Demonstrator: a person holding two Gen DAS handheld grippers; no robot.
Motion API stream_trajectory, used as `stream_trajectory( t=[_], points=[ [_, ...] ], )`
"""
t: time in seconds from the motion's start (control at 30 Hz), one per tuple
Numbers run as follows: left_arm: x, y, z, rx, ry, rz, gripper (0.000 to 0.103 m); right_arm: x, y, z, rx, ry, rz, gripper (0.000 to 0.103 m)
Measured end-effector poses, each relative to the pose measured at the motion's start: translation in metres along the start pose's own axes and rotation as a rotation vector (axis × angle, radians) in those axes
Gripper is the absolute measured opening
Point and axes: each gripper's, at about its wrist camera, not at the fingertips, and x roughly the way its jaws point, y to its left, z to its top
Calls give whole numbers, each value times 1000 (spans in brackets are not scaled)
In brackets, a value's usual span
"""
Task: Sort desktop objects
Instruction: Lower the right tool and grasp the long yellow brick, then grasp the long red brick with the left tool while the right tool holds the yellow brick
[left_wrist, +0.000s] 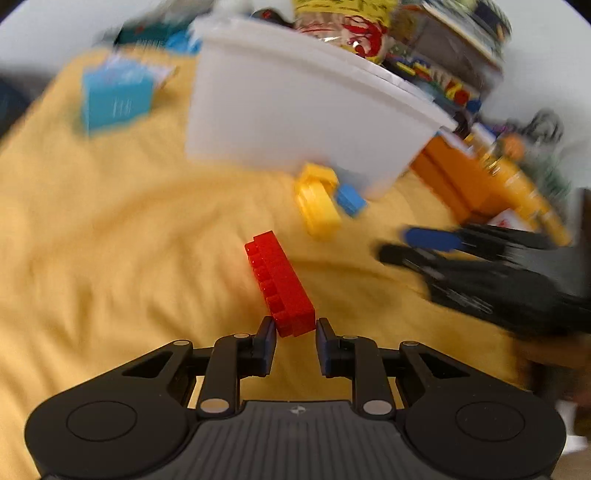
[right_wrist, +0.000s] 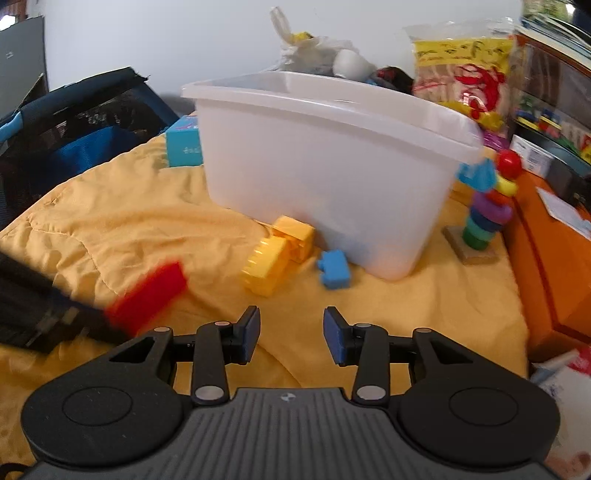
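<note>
Left gripper (left_wrist: 295, 326) had its jaws narrowed on the near end of the red brick (left_wrist: 280, 284), frame centre; contact looked likely, blur hid it. Right gripper (right_wrist: 290, 330) was wide open, nothing held, over the yellow cloth (right_wrist: 110, 221). Beyond it: yellow blocks (right_wrist: 277, 254), blue block (right_wrist: 334, 267), then the white bin (right_wrist: 325, 177), upper centre.

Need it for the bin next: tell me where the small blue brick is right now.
The small blue brick lies on the yellow cloth at the foot of the white bin, just right of the yellow bricks, ahead of the right gripper.
</note>
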Motion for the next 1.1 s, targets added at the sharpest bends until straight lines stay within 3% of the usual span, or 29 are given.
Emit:
stream_trajectory(
  t=[0.07,0.17,0.2,0.27,0.4,0.53,0.67,0.7,0.8,0.97,1.1],
  points=[
    [1,6,-13,-23,10,-34,27,8,11,6,-38,-13,12,42],
    [-2,11,-17,-34,4,-18,29,21,31,13,-122,-31,8,42],
    [-6,11,-17,-23,-4,4,39,24,37,15,-152,-36,-2,42],
    [-16,9,-18,37,-51,88,47,31,47,19,-214,-46,-27,40],
    [-25,-1,-21,199,-93,247,48,49,61,25,-289,-23,-91,39],
    [-36,-12,-23,301,-134,279,48,66,61,26,-321,23,-179,41],
    [-39,-33,-18,390,-160,195,48,66,42,21,-247,47,-161,39],
    [-36,-39,-17,419,-160,187,48,64,37,19,-228,47,-147,27],
    [-22,-54,-14,484,-142,202,48,54,23,16,-135,62,-96,27],
    [-4,-60,-7,499,-139,245,48,16,3,-2,-25,70,-38,27],
    [15,-59,-4,537,-105,339,45,-12,0,-19,-2,77,-22,27]
  ],
)
